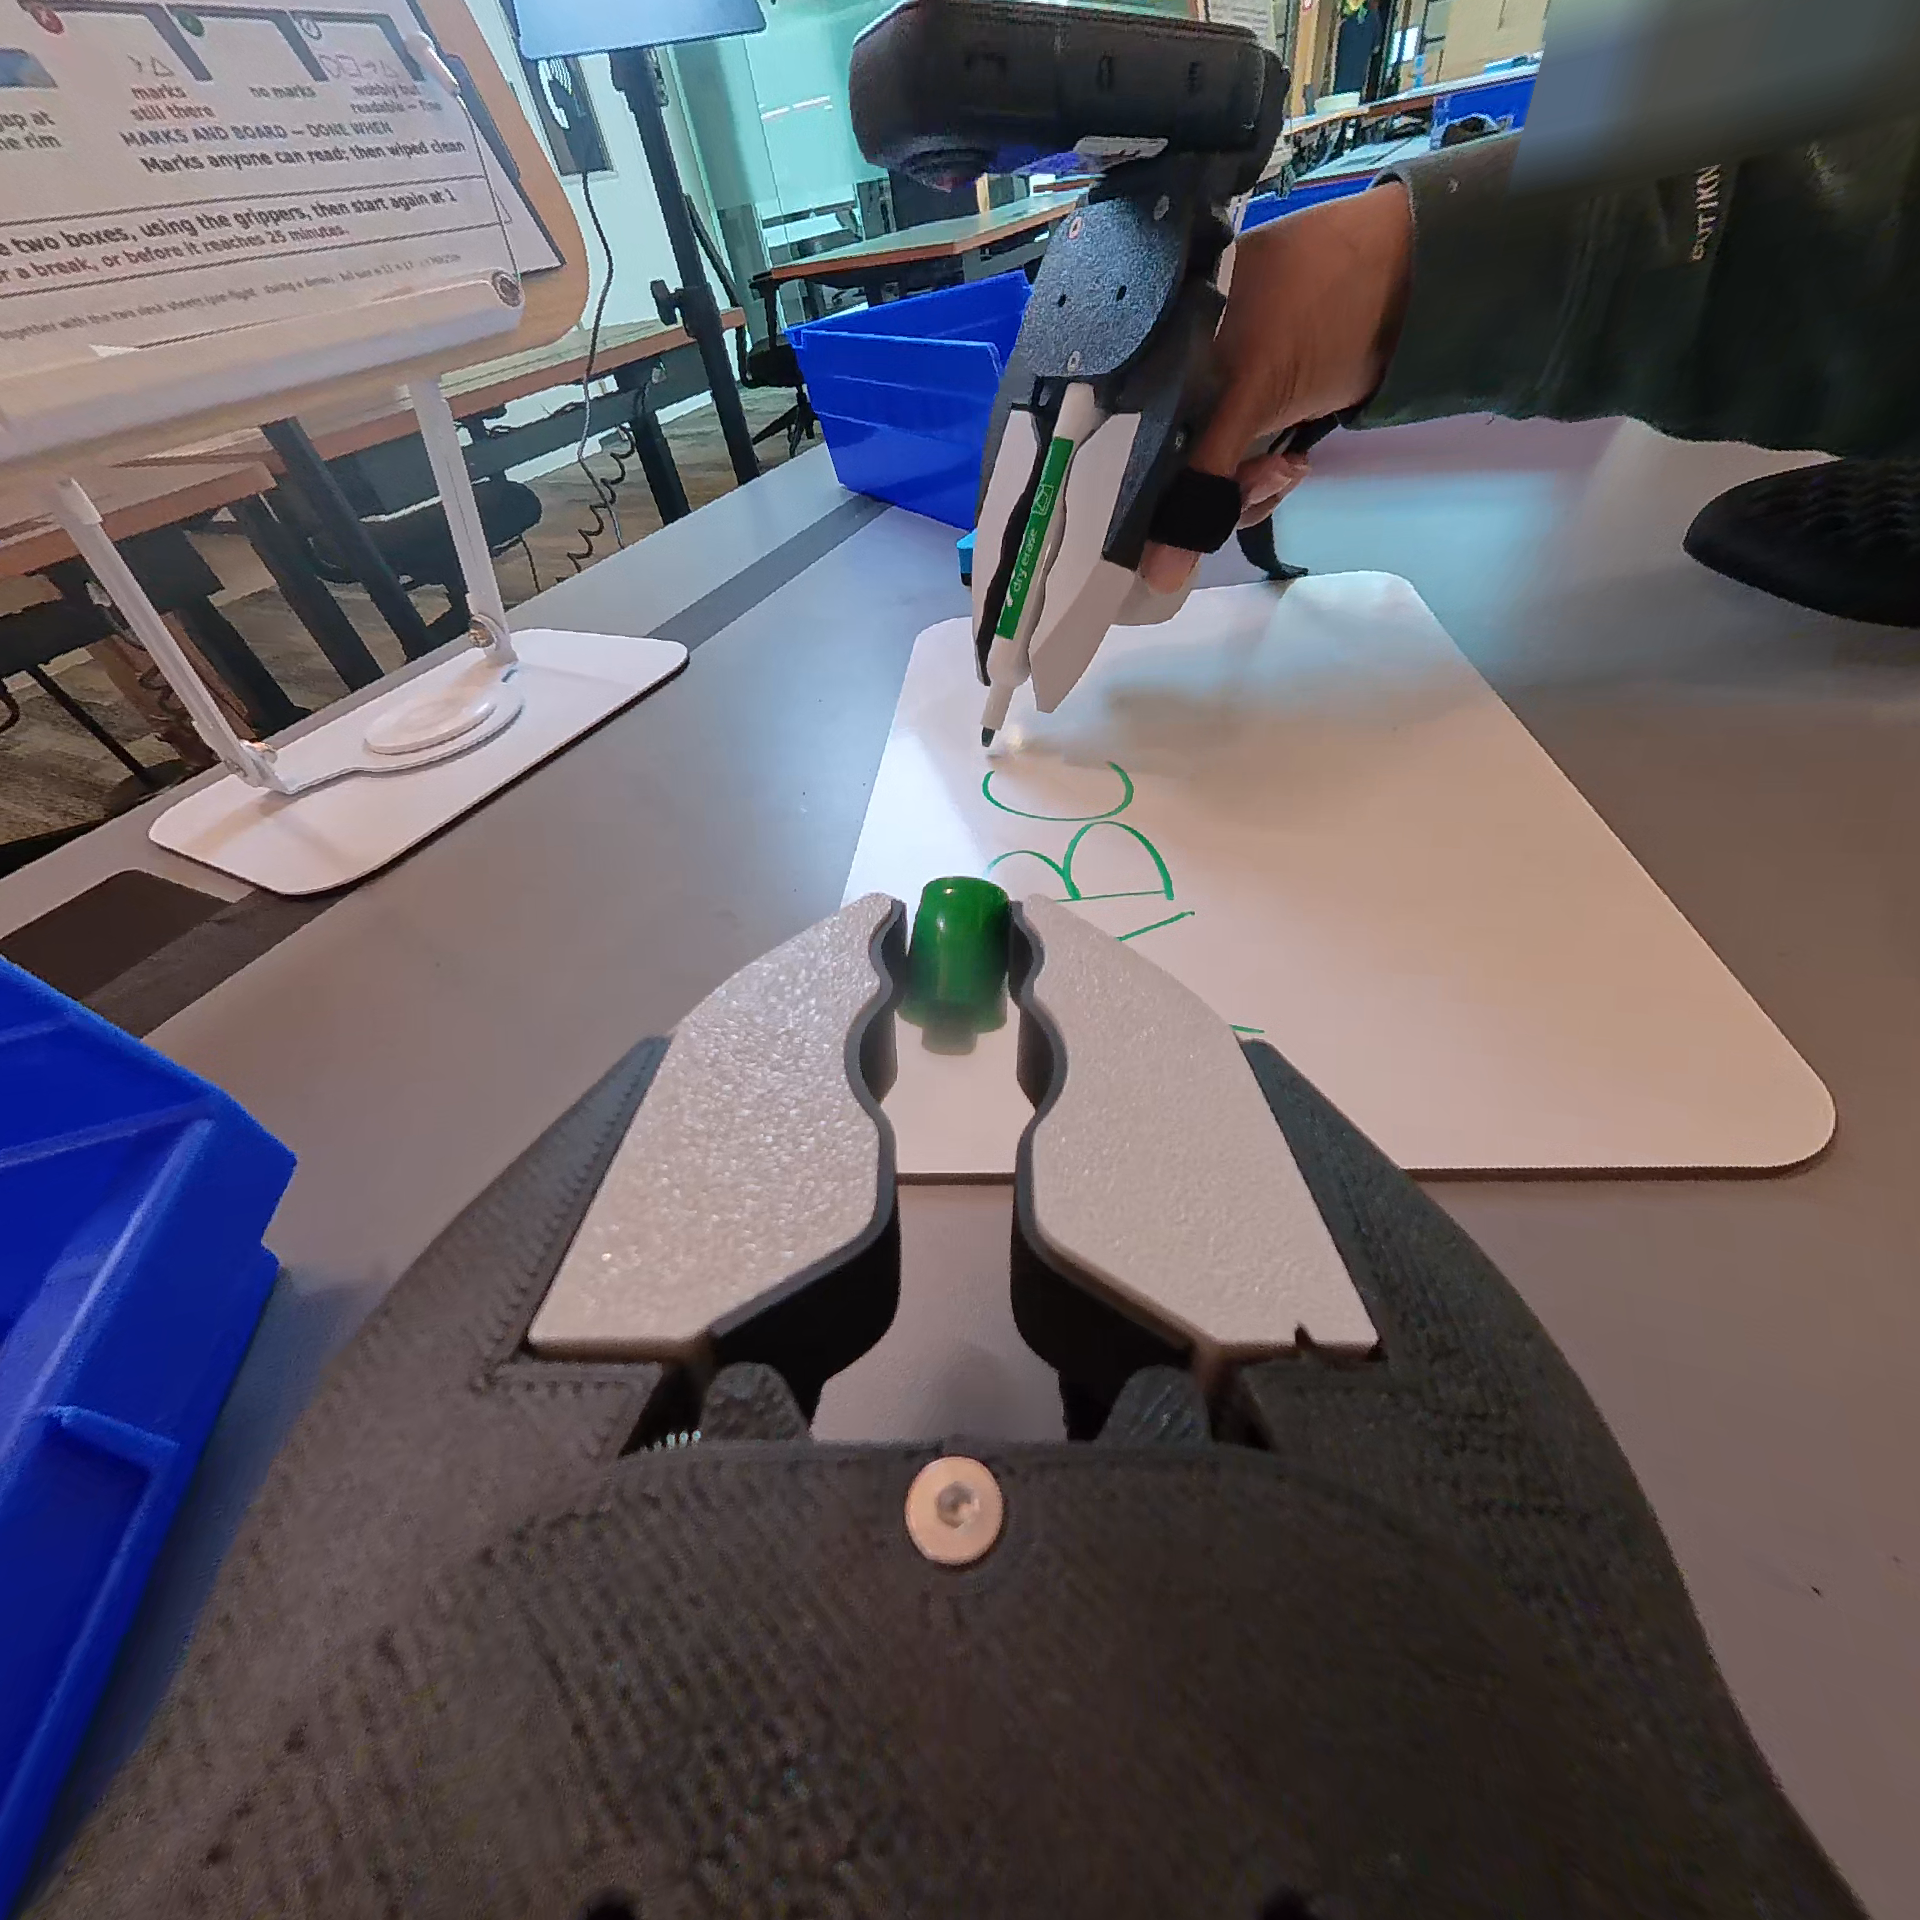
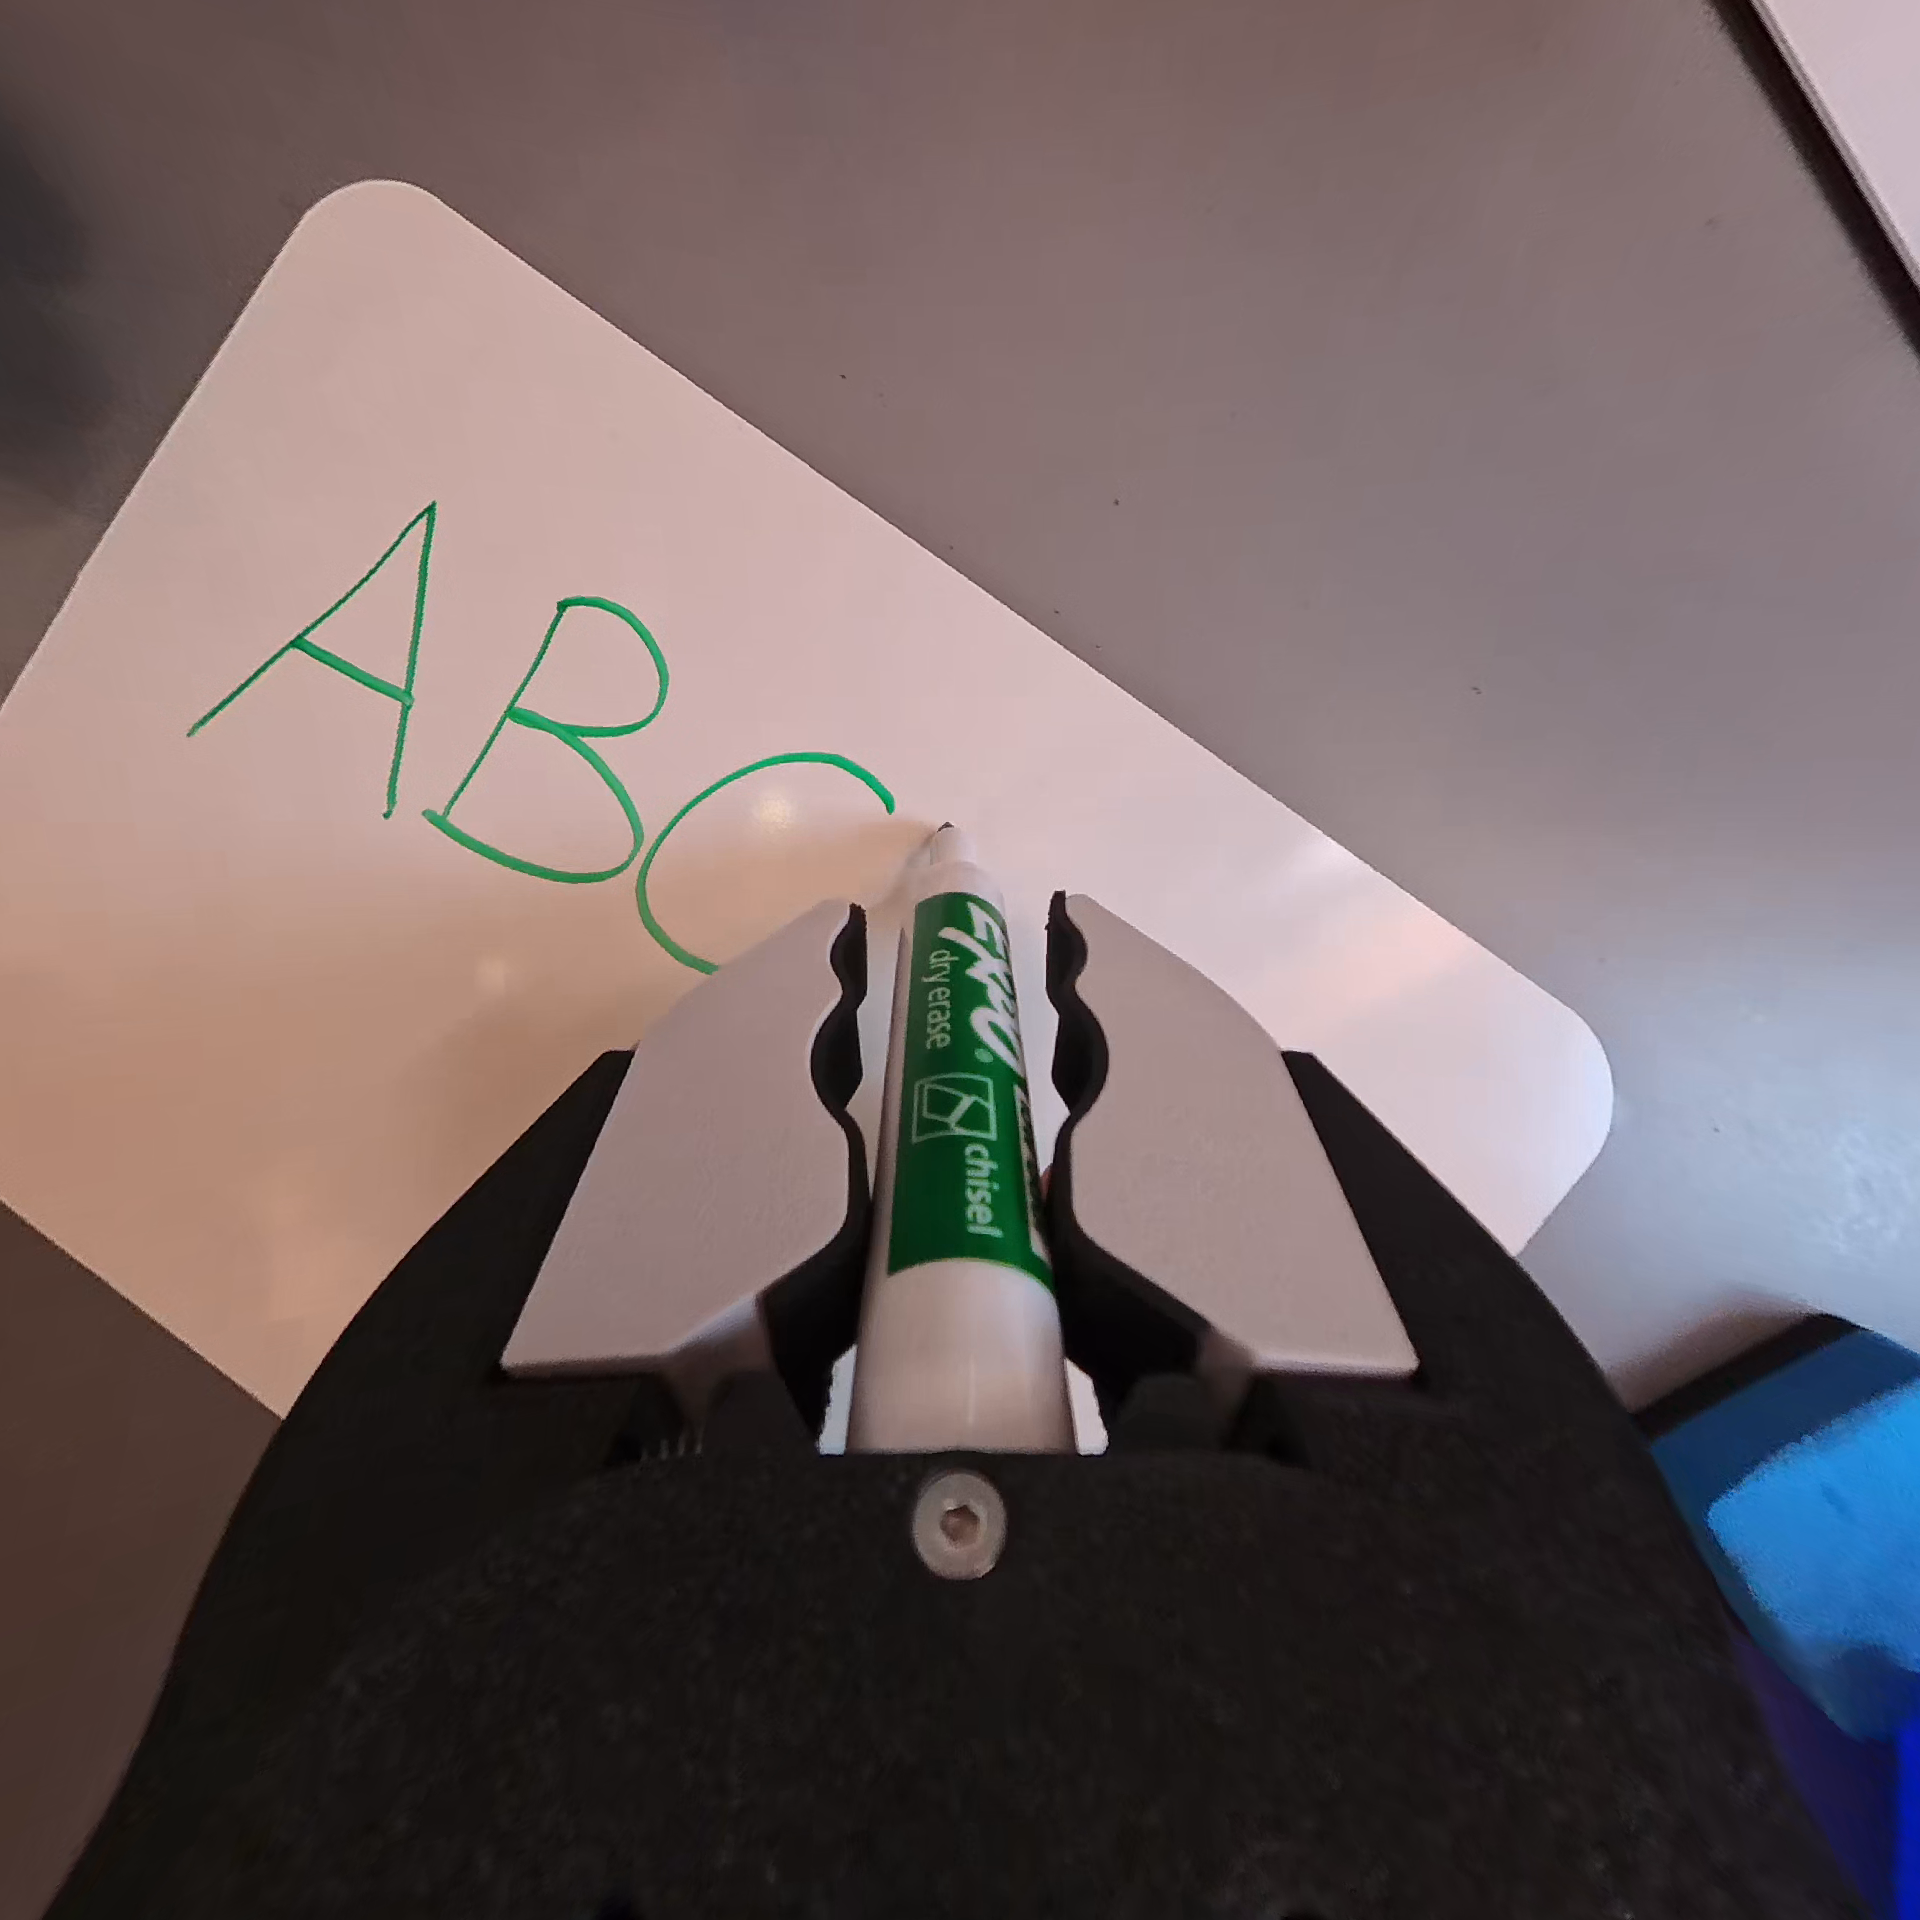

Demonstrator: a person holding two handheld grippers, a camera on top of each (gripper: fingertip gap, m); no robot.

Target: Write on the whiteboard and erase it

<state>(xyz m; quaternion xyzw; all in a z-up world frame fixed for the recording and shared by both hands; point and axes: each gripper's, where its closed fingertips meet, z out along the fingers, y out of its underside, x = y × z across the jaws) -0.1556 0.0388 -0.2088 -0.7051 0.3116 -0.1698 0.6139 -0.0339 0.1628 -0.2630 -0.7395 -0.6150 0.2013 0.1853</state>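
Observation:
A white whiteboard lies flat on the grey table and also shows in the right wrist view. It bears a few green hand-drawn letters. My right gripper is shut on a green dry-erase marker that lies along its fingers. The uncapped tip sits at the board just past the last green stroke. The left wrist view shows this gripper tilted down over the board's far end with the marker in it. My left gripper is shut on the green marker cap over the board's near left corner.
A blue bin stands beyond the board and another at my near left. A white stand with an instruction sheet is at the left. A person's hand holds the right gripper. A blue object lies at the right. One gripper's finger ends stand about 20 centimetres off the other's. The blue object is closer to my right gripper, around 15 centimetres from its tips; the left tips are 35 centimetres off.

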